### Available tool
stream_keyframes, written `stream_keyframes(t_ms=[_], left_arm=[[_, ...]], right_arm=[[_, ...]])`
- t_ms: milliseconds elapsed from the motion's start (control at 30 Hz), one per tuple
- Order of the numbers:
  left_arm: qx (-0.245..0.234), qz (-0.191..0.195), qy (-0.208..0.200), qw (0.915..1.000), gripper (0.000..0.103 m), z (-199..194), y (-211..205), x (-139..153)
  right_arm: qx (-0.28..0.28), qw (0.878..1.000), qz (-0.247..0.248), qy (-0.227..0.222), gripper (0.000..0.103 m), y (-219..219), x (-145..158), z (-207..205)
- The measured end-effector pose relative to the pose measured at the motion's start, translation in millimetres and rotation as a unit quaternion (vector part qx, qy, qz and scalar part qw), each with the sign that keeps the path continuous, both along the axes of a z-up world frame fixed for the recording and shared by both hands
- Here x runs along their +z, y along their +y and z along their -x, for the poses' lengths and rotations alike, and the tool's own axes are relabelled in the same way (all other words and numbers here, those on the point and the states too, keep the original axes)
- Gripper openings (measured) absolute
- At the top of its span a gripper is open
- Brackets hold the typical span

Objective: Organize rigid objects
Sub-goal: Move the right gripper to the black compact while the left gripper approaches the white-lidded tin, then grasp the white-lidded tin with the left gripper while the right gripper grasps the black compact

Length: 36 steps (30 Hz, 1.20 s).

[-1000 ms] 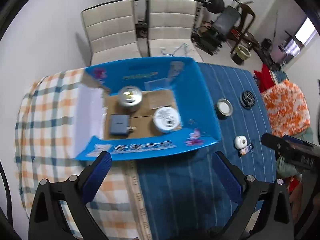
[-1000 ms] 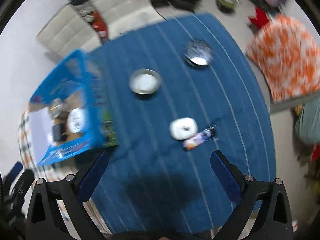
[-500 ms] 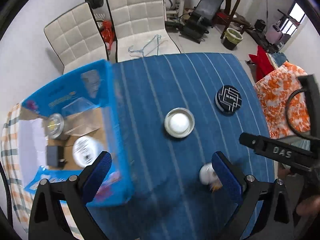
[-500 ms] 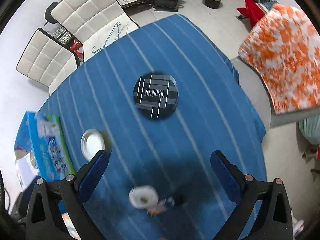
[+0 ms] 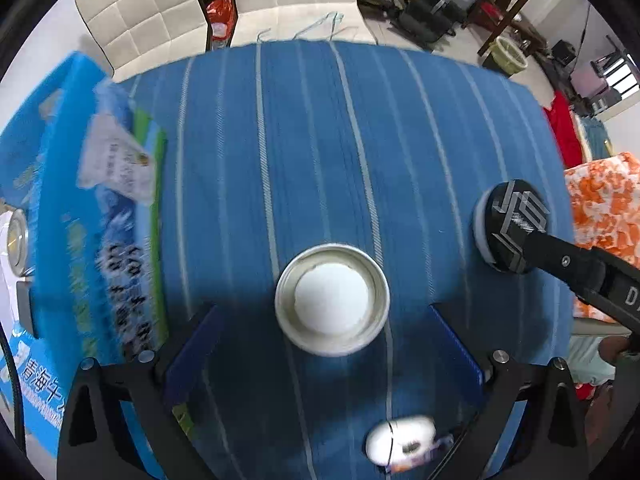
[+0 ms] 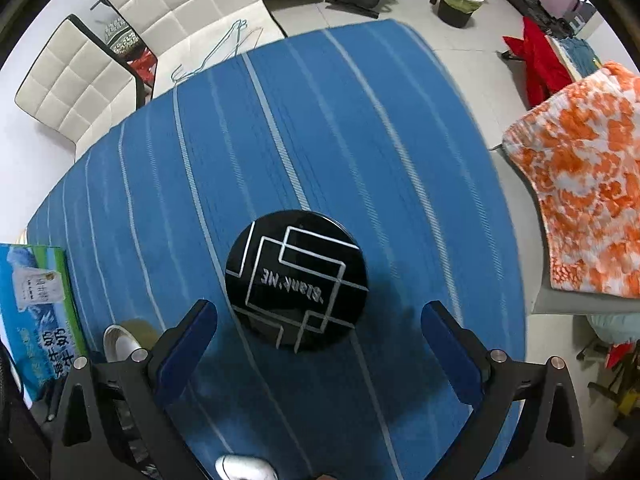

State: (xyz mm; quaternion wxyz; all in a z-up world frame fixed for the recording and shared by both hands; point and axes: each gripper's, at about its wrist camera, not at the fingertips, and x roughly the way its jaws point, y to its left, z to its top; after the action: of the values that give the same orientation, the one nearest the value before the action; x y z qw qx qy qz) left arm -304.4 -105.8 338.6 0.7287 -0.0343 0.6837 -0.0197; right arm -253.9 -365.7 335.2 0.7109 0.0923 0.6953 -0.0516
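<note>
A round silver tin with a white top (image 5: 332, 304) lies on the blue striped cloth, just ahead of my open left gripper (image 5: 320, 354). A black round tin with silver line print (image 6: 296, 280) lies on the cloth between and just ahead of the open fingers of my right gripper (image 6: 318, 342); it also shows in the left wrist view (image 5: 512, 224), partly behind the right gripper's finger. A small white case (image 5: 400, 438) lies near the table's front. The blue cardboard box (image 5: 72, 208) stands at the left.
White padded chairs (image 6: 132, 40) stand behind the table. An orange patterned cloth (image 6: 588, 200) lies to the right. A bin (image 6: 458, 4) and gym gear are on the floor beyond. The silver tin's edge (image 6: 120, 342) shows left of the right gripper.
Both grippers moved forward and down. The left now hovers over the silver tin, away from the box. The right closed in on the black tin, which now sits between its fingers.
</note>
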Motion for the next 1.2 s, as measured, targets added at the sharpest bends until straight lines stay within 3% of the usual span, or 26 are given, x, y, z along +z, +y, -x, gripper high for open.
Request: stream_keyframes(t_ms=[133,233,367,433,500,567,633,867,1200], left_arm=[[-0.010,-0.013,0.021,0.9996,0.100,-7.3,-10.5,-20.6],[-0.014,-0.010,0.038,0.9991,0.086,-8.0,-15.4,-32.9],[-0.024,-0.022,0.031,0.9990,0.087,-8.2,-22.9,-34.8],[-0.025,-0.022,0.029,0.9990,0.086,-10.1,-25.3,-34.6],[-0.028,-0.023,0.026,0.9990,0.084,-11.1,-27.2,-34.2],[-0.031,-0.024,0.021,0.9990,0.078,-10.0,-29.0,-31.3],[-0.031,-0.023,0.017,0.9991,0.062,-15.3,-31.6,-28.2],[-0.031,-0.022,0.014,0.9992,0.062,-15.2,-33.1,-20.7],[-0.044,-0.027,-0.011,0.9986,0.062,8.7,-33.0,2.9]], right_arm=[[0.003,1.000,0.000,0.006,0.103,0.0,-17.8,-8.3],[0.005,1.000,0.004,0.010,0.101,2.1,-25.9,-12.3],[0.010,1.000,0.021,0.010,0.097,3.5,-34.4,-16.5],[0.019,0.999,0.037,0.010,0.094,8.1,-35.5,-17.6],[0.030,0.998,0.050,0.002,0.083,15.4,-34.5,-18.5],[0.038,0.998,0.054,-0.001,0.077,22.0,-32.8,-18.1],[0.036,0.998,0.056,0.001,0.077,23.9,-34.1,-19.1],[0.062,0.996,0.056,0.002,0.077,22.9,-31.6,-3.2],[0.053,0.998,0.044,-0.015,0.077,6.9,-10.8,61.2]])
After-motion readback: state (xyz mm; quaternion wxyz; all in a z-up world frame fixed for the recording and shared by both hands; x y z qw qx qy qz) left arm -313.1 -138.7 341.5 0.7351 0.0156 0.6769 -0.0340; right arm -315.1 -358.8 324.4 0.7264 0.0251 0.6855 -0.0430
